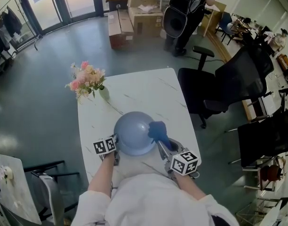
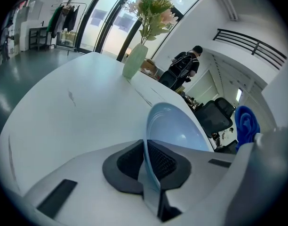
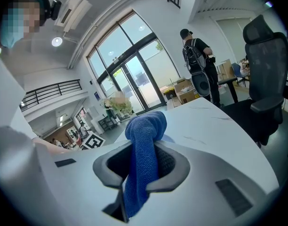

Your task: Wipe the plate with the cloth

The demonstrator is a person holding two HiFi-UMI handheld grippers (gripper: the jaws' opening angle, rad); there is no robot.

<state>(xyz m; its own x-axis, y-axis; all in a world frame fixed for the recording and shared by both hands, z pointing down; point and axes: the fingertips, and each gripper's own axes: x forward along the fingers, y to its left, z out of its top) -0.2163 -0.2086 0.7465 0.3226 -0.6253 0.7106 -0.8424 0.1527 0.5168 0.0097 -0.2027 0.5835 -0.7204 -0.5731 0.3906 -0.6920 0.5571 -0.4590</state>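
Flower vase (image 1: 103,93) beyond plate (image 1: 132,133); office chair (image 1: 238,79) nearby.

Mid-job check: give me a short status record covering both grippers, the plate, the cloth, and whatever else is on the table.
left gripper: jaws closed on the rim of the plate
right gripper: jaws closed on the cloth
plate: light blue, at the near end of the table
cloth: blue, bunched end over the plate's right rim; contact unclear
table: white, marbled
other items: vase of flowers near the far left corner
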